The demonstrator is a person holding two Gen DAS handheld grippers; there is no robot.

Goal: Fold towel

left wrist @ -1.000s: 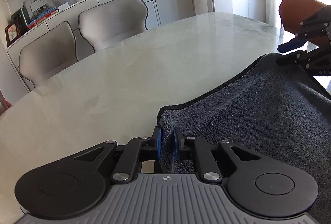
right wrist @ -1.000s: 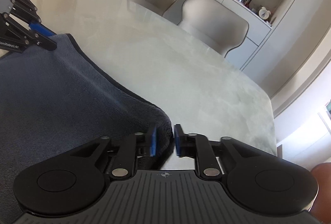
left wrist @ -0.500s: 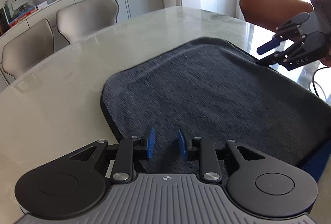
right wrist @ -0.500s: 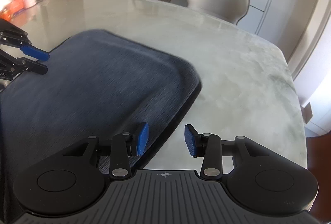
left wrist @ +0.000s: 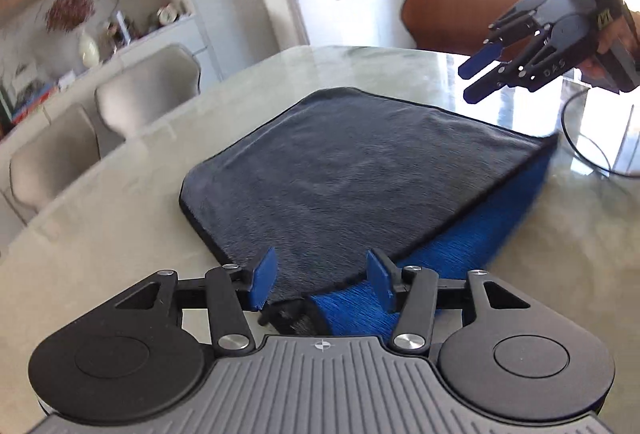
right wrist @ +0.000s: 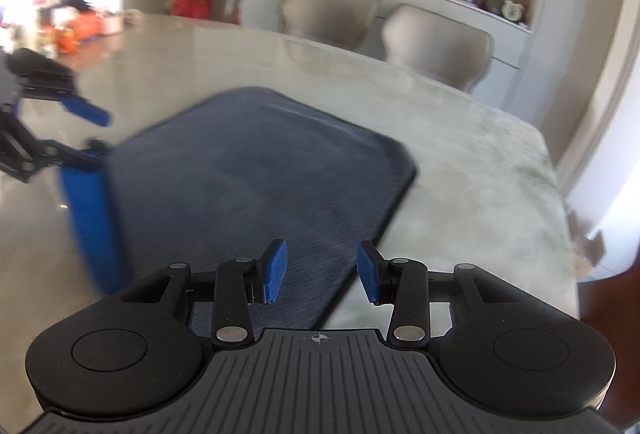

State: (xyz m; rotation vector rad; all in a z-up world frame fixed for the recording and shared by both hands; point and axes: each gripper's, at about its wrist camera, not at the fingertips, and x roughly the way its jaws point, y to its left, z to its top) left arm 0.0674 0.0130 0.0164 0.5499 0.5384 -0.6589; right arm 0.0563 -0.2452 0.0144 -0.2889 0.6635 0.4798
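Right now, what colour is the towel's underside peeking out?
Bright blue; the towel is dark grey on top. The left wrist view shows it best.

Large rounded table of pale, glossy marble-look stone, faintly veined, mirroring window light along the far edge. Lying flat on it, a folded dark grey plush towel with a bright blue underside, blue layer peeking out along one side. Also resting on it, a thin black cable loop near the towel's corner.
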